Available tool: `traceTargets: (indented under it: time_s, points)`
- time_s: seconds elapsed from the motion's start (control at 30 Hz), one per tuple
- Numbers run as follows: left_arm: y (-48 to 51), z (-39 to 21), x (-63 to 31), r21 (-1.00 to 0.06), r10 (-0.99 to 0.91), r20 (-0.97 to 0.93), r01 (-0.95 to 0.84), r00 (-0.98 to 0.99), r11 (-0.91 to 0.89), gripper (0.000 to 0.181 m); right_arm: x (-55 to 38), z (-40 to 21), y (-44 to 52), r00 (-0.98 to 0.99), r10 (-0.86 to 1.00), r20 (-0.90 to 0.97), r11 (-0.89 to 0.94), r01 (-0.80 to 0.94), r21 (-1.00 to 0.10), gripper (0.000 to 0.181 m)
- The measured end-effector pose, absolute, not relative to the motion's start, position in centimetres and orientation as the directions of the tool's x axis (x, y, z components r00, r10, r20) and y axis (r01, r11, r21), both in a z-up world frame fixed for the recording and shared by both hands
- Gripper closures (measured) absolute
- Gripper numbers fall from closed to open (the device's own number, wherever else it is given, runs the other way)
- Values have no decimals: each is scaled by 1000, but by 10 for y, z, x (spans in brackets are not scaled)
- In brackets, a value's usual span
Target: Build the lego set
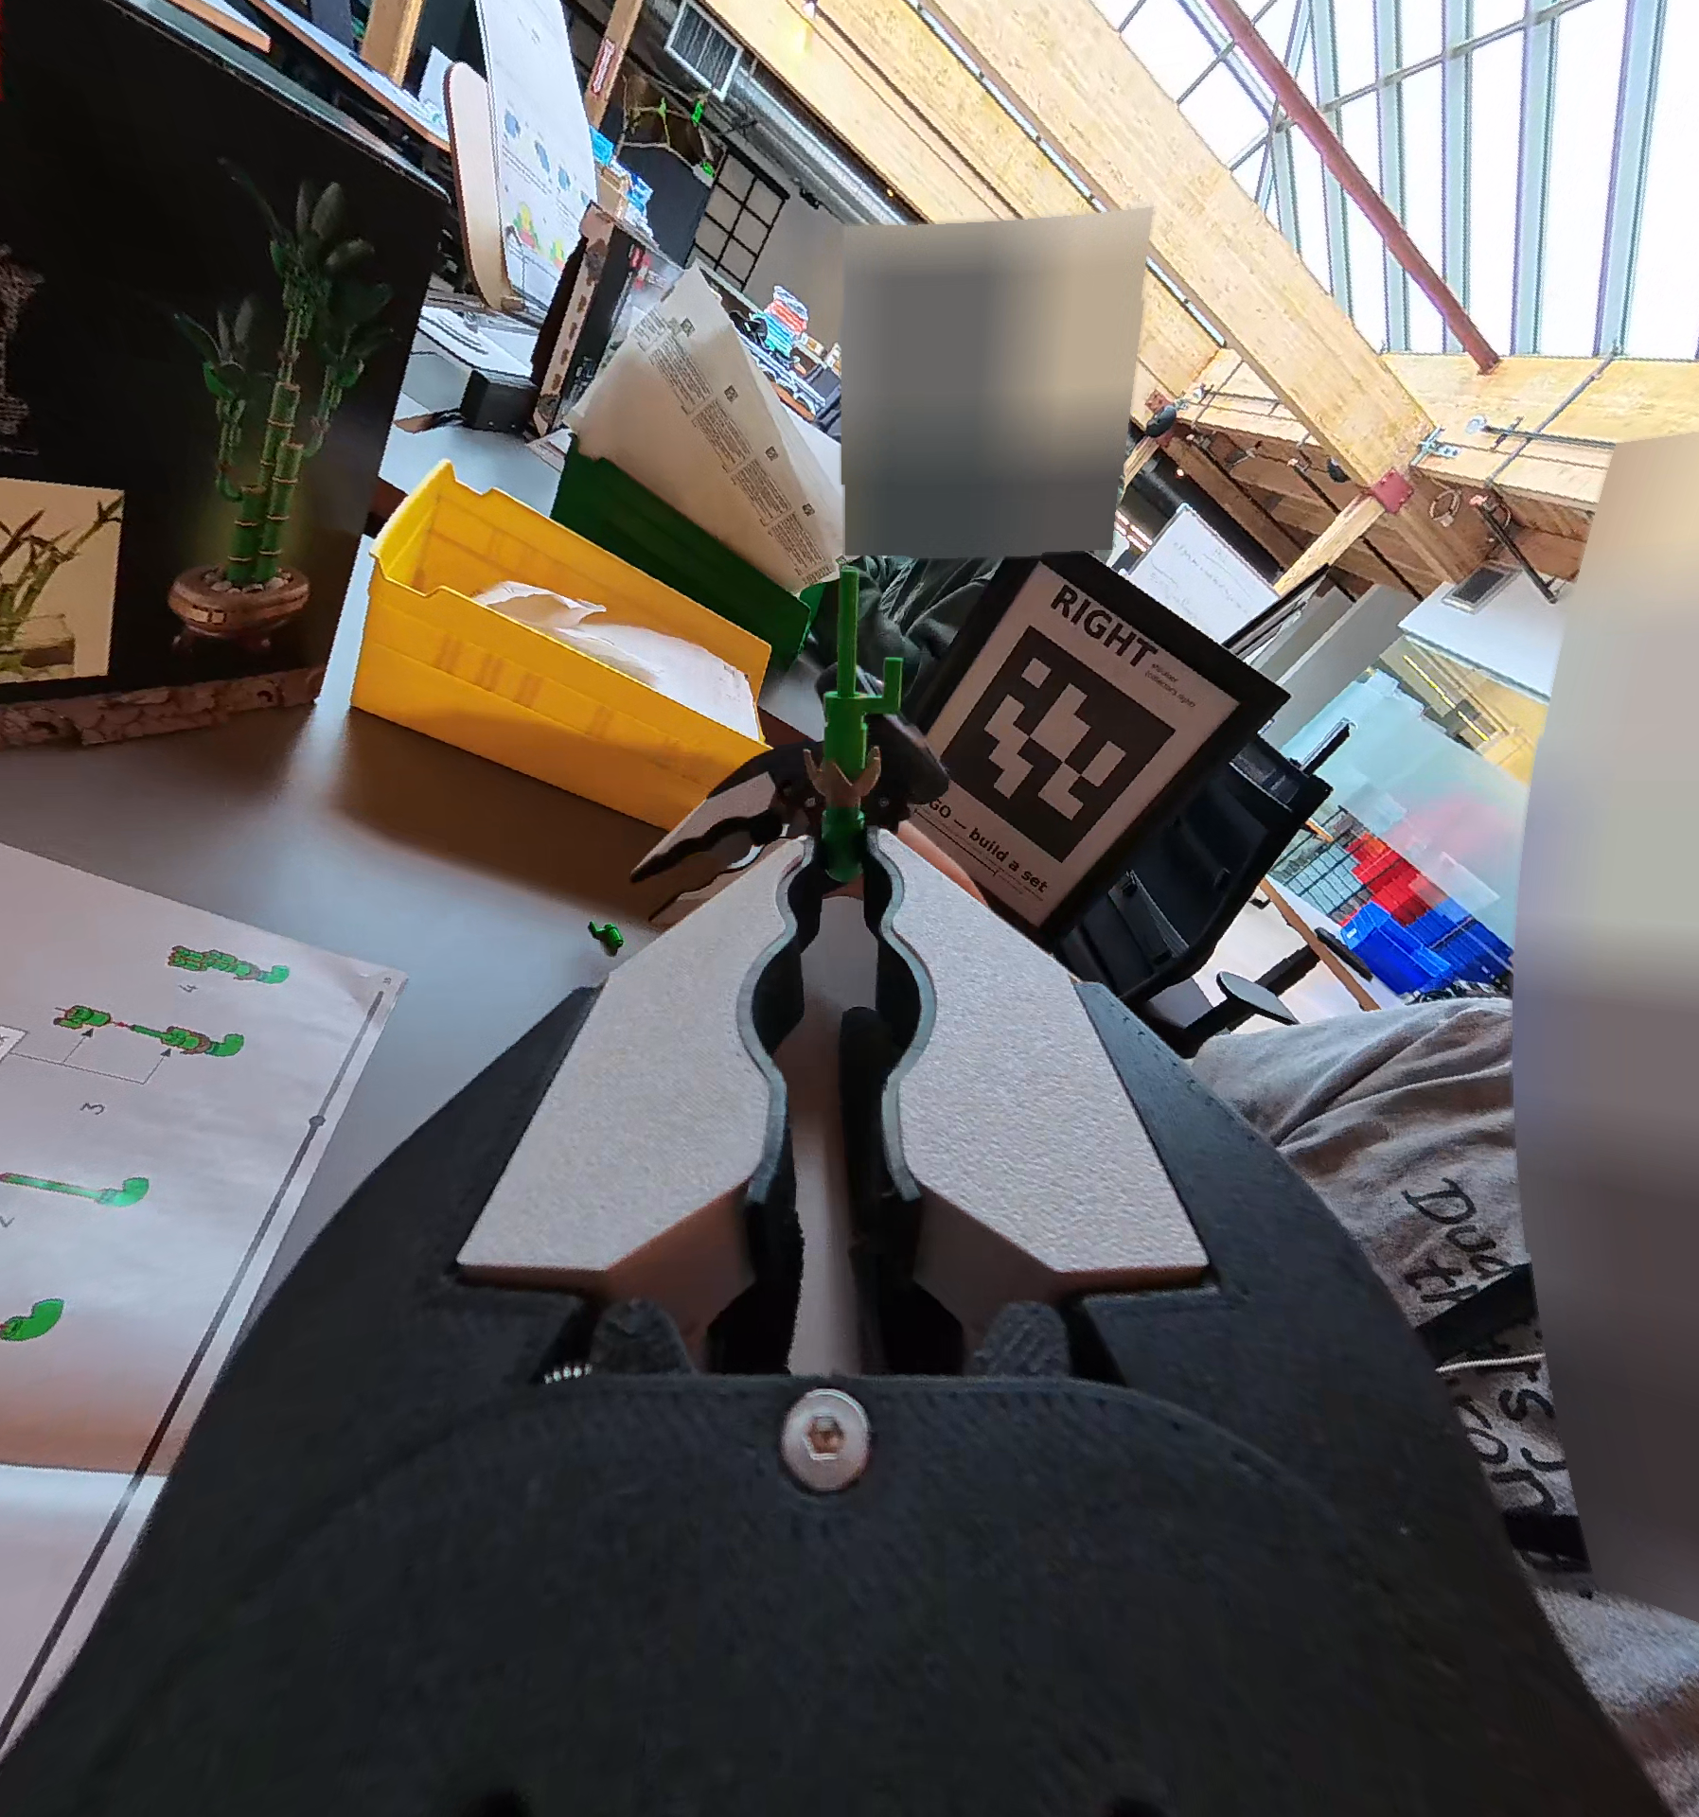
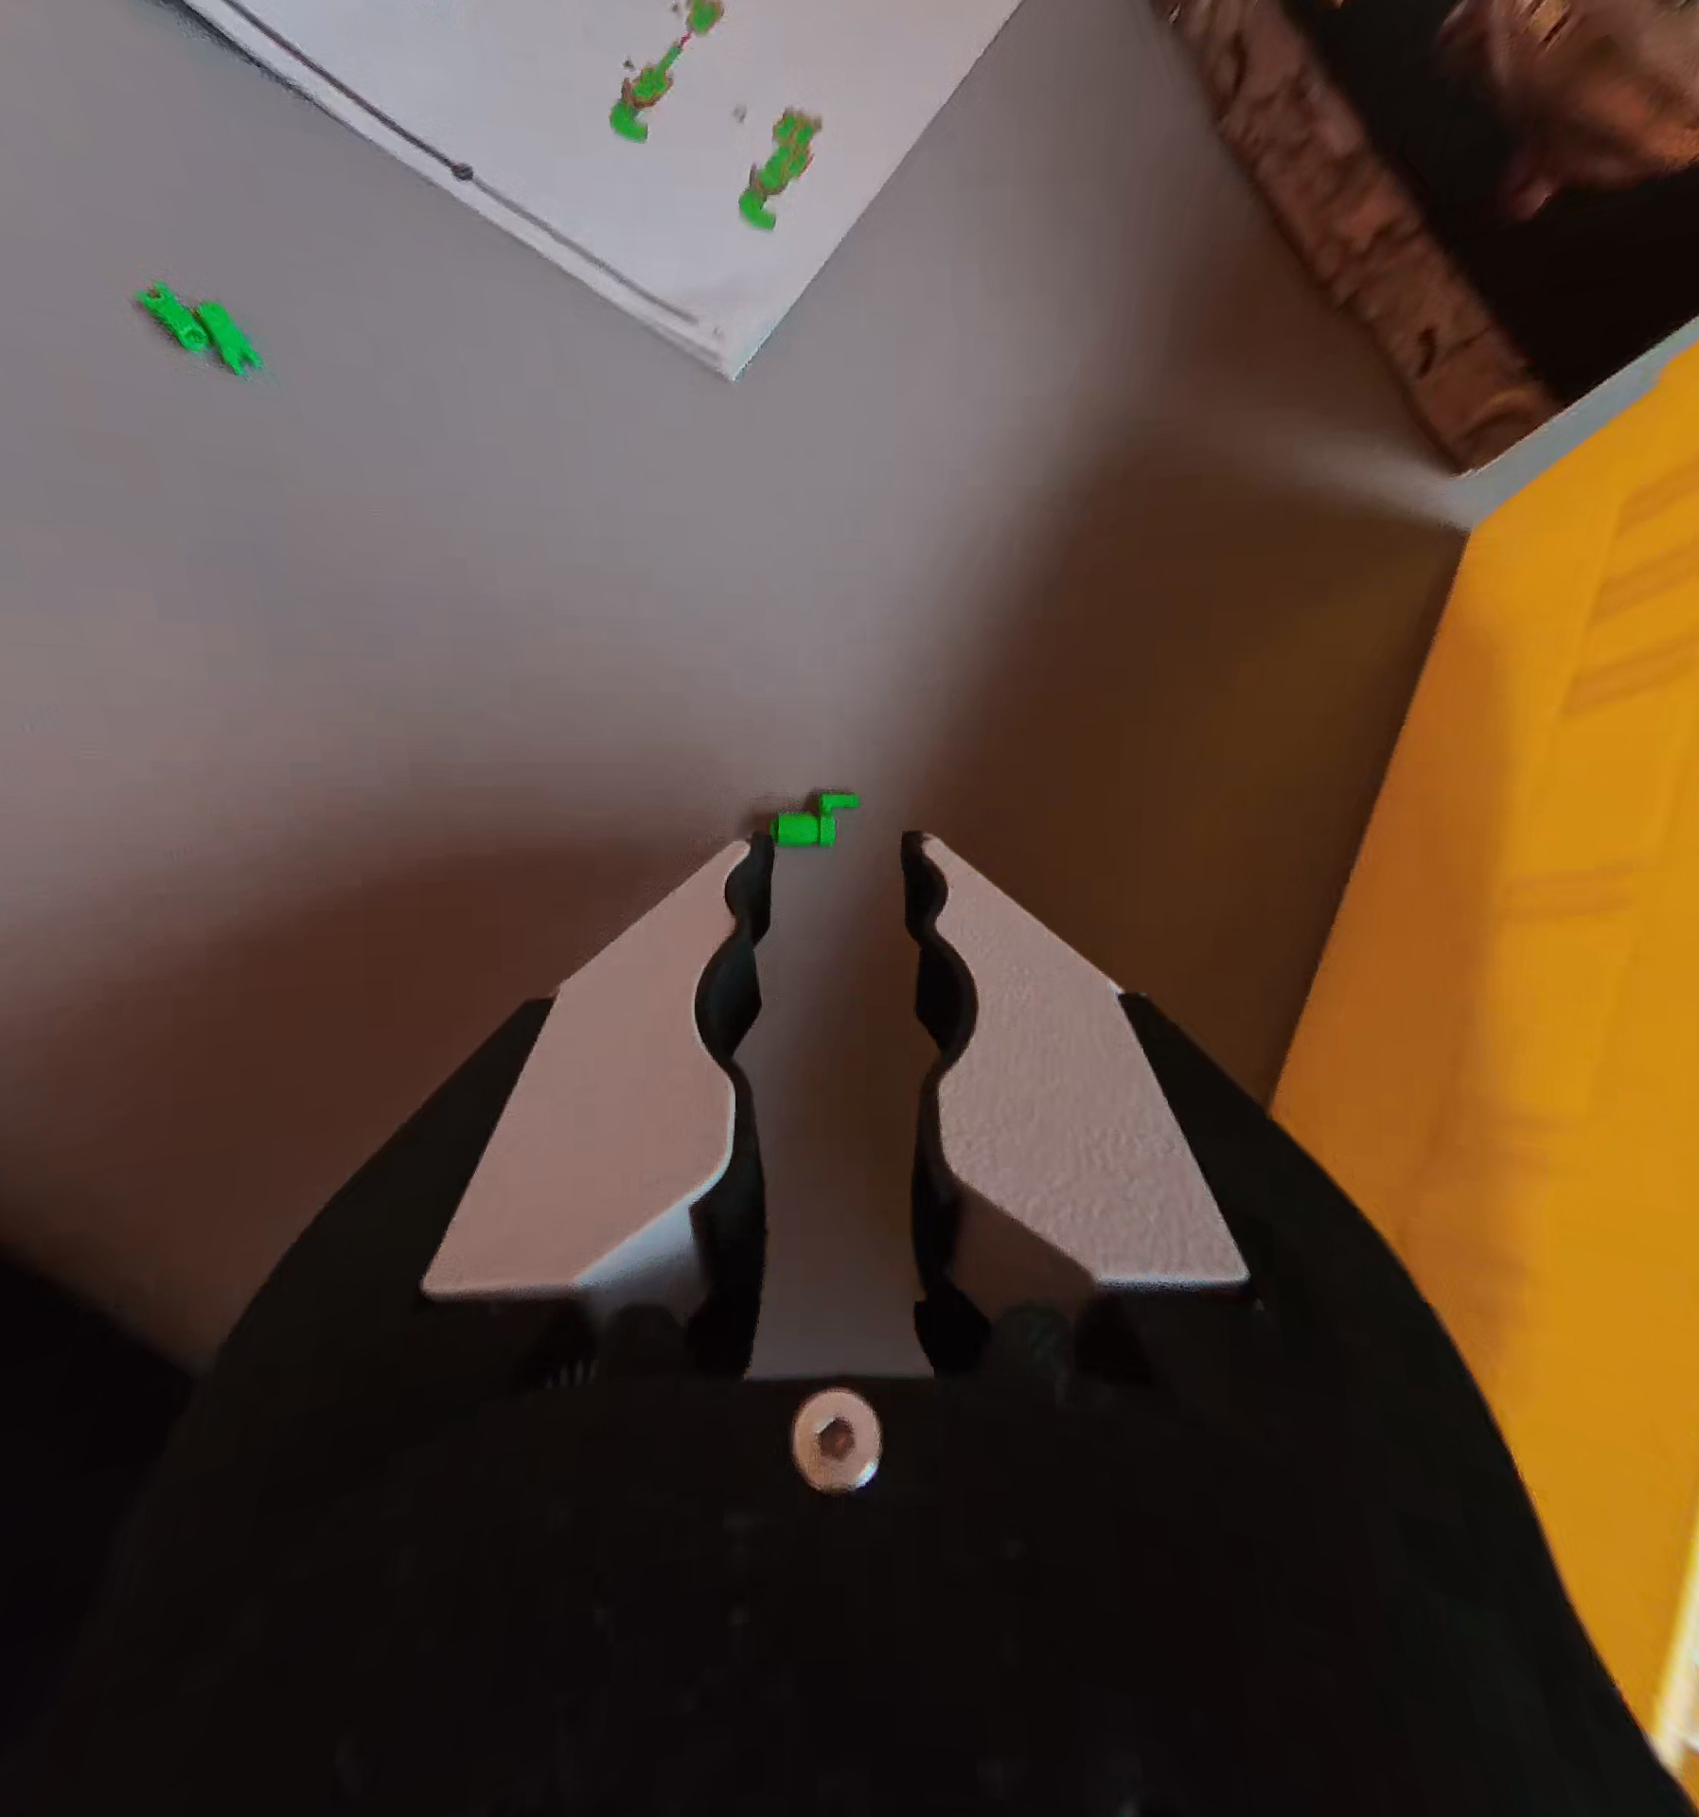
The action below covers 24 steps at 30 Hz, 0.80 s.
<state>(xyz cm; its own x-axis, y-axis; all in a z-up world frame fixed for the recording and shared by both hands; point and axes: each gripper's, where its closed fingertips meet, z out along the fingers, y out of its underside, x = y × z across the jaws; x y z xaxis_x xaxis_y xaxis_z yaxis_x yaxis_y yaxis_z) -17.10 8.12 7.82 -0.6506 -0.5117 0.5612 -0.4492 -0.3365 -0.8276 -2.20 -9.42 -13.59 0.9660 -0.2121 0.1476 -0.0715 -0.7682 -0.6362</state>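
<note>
The left tongs (image 1: 837, 865) are squeezed shut on the bottom of a thin green stem (image 1: 847, 728), which sits in the middle of the left wrist view. The stem stands straight up, with a small side arm and a tan collar low down. It is probably held up like this so a new piece can be pushed on from the side or the top.

The right tongs (image 2: 837, 848) are partly open and hold nothing. They point down at the grey tabletop (image 2: 432, 639). A small green piece (image 2: 811, 824) lies on the tabletop just past the tips, a bit closer to the left tip. The gap looks wide enough to go around it, so picking it up seems to be the next step.

Two more green bits (image 2: 201, 329) lie in the upper left of the right view. The booklet (image 1: 137, 1131) lies open at the left of the left view so the steps can be read. A yellow bin (image 1: 550, 659) sits behind the stem.
</note>
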Motion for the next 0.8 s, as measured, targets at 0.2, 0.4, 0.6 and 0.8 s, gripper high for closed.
traceTargets:
  time_s: [0.2, 0.4, 0.6, 0.8]
  points:
    - [77, 72, -169, -817, -503, 575, -474, -645, -328, 176, -22, -137, -87, 975, -221, -21, -679, -169, -715, 164]
    - [74, 66, -166, -808, -496, 589, -494, -639, -323, 175, -15, -148, -84, 970, -235, -54, -674, -203, -711, 169]
    - [72, 63, -164, -802, -493, 595, -504, -635, -320, 175, -19, -156, -82, 969, -226, -95, -686, -228, -691, 174]
    - [72, 64, -164, -802, -490, 596, -503, -636, -322, 175, -22, -156, -82, 966, -214, -148, -663, -254, -704, 180]
